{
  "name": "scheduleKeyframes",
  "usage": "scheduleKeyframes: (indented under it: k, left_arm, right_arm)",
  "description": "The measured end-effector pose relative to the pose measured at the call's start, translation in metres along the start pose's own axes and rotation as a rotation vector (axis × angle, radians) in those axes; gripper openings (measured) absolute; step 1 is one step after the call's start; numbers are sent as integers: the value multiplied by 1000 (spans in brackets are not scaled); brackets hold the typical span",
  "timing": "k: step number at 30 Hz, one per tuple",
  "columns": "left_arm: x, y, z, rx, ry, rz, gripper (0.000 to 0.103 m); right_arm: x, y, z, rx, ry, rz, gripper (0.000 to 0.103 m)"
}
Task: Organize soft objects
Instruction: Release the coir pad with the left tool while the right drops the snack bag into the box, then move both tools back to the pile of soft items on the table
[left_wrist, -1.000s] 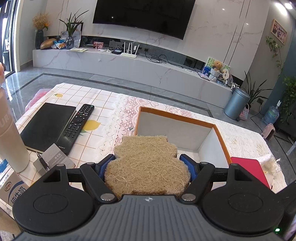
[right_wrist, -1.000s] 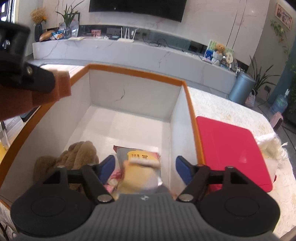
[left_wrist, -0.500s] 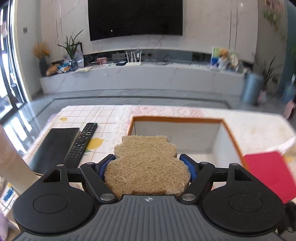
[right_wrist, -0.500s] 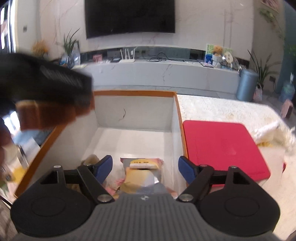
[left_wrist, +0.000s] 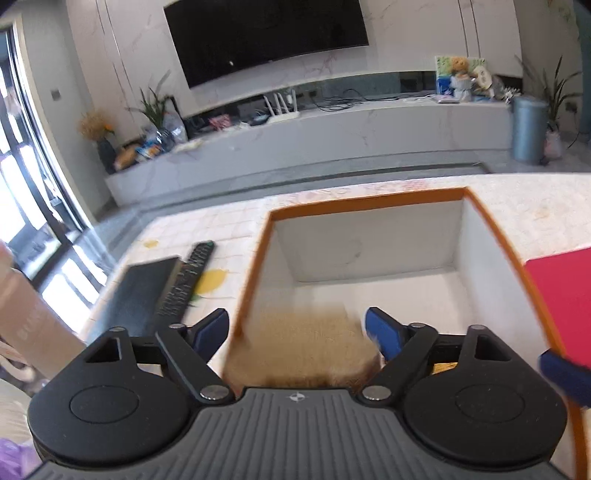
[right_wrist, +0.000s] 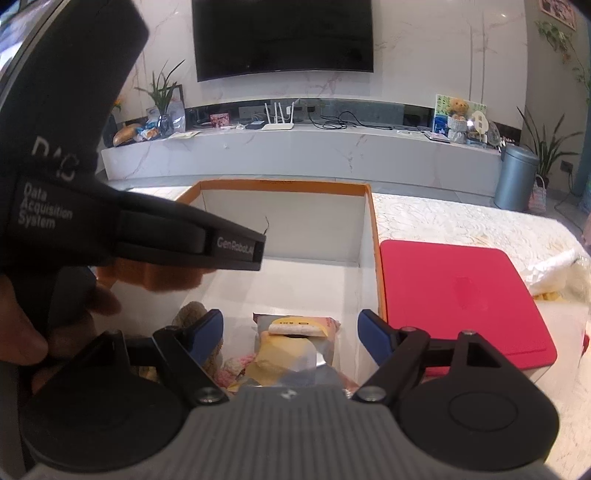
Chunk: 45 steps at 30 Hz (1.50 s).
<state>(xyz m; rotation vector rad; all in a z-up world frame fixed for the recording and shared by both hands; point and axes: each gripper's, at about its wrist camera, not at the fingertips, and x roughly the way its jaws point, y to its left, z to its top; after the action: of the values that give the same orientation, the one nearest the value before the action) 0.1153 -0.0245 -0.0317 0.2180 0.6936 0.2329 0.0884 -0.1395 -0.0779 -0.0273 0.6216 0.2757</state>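
Observation:
My left gripper (left_wrist: 297, 332) is open above the orange-rimmed white box (left_wrist: 373, 229). A tan loofah sponge (left_wrist: 301, 345), motion-blurred, lies between and below the spread blue pads, free of them, over the box's near left corner. In the right wrist view the left gripper's black body (right_wrist: 192, 240) reaches over the box (right_wrist: 284, 186) with the sponge (right_wrist: 166, 277) just under it. My right gripper (right_wrist: 290, 334) is open and empty above a yellow packaged snack (right_wrist: 291, 347) and a brown plush toy (right_wrist: 192, 312) inside the box.
A red lid (right_wrist: 458, 295) lies right of the box, with a white crumpled bag (right_wrist: 554, 266) beyond it. A remote (left_wrist: 186, 280) and a black notebook (left_wrist: 140, 295) lie left of the box on the patterned tablecloth. A pale bottle (left_wrist: 26, 317) stands at far left.
My left gripper has opened and let go of the loofah sponge, which is dropping toward the box. It also moved right, over the box. The right gripper stays open over the snack.

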Motion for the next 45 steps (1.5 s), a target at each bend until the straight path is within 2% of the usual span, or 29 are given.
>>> scheduleKeyframes:
  k: [2,4,10,17,21,29,31,35,38,42,45]
  left_arm:
    - [-2,0,-1,5,-6,36,103]
    - [-5,4,-1,-39,-18,45,103]
    - [-16,14,0,-67,-62,-1,103]
    - [-26,23,4,-72,-73,-42,103]
    - [-39,26,5,-75,-90,-71,103]
    - [-86,34,10,-73,-228,-85,103]
    - [-97,35,11,-83,-254,-103,103]
    - [-124,37,12,-125,-317,-143,103]
    - [-141,38,13,-130,-352,-207,103]
    - [-154,31,16,-141,-355,-278,103]
    - [-158,18,20,-122,-357,-301,103]
  right_arm:
    - [0,2,0,-8,0,-7,79]
    - [0,4,0,-17,1,-14,80]
    - [2,9,0,-42,11,-38,81]
    - [-5,9,6,13,26,-38,81]
    - [-22,8,13,32,-11,-73,81]
    - [-57,5,23,38,-75,-110,81]
    - [-68,2,24,49,-115,-126,81]
    - [-88,-14,27,63,-153,-166,81]
    - [-104,-34,30,87,-174,-218,81]
    - [-128,-73,37,135,-211,-287,81]
    - [-150,-104,42,173,-244,-343,81]
